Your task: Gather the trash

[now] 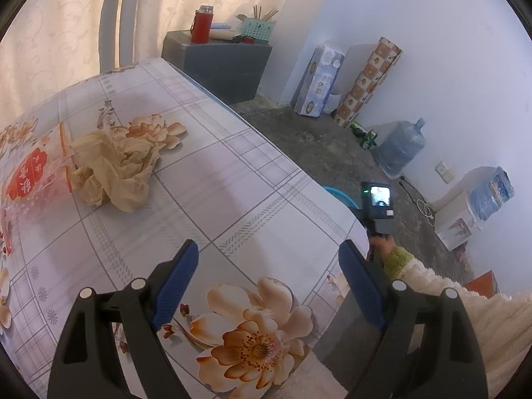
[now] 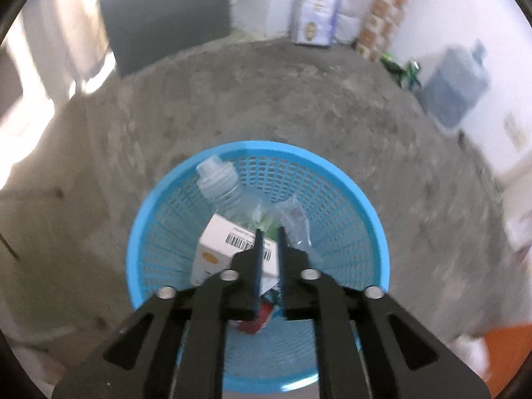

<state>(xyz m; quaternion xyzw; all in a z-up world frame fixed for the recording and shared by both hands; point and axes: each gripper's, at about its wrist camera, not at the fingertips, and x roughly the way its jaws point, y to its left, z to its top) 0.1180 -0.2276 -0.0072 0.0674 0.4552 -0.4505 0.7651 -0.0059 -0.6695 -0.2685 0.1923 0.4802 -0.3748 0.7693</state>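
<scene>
My left gripper (image 1: 267,266) gapes empty and my right gripper (image 2: 269,232) hangs nearly closed, empty, over the blue basket (image 2: 159,206); grabbing the crumpled tissue (image 1: 113,169) carelessly could snag the tablecloth (image 1: 232,179).

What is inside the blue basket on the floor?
In the blue basket: a clear plastic bottle, a white barcoded box, crumpled clear wrapping and something red, partly hidden by the right gripper.

Pale checked tablecloth (image 1: 232,179) with peach flowers, a tan crumpled bag (image 1: 113,169) on it, a red-and-white packet (image 1: 33,176) beside. Red flask (image 1: 202,26) at the back. Over here, bright blue mesh basket (image 2: 352,199), white box (image 2: 226,242) with black barcode inside.
</scene>
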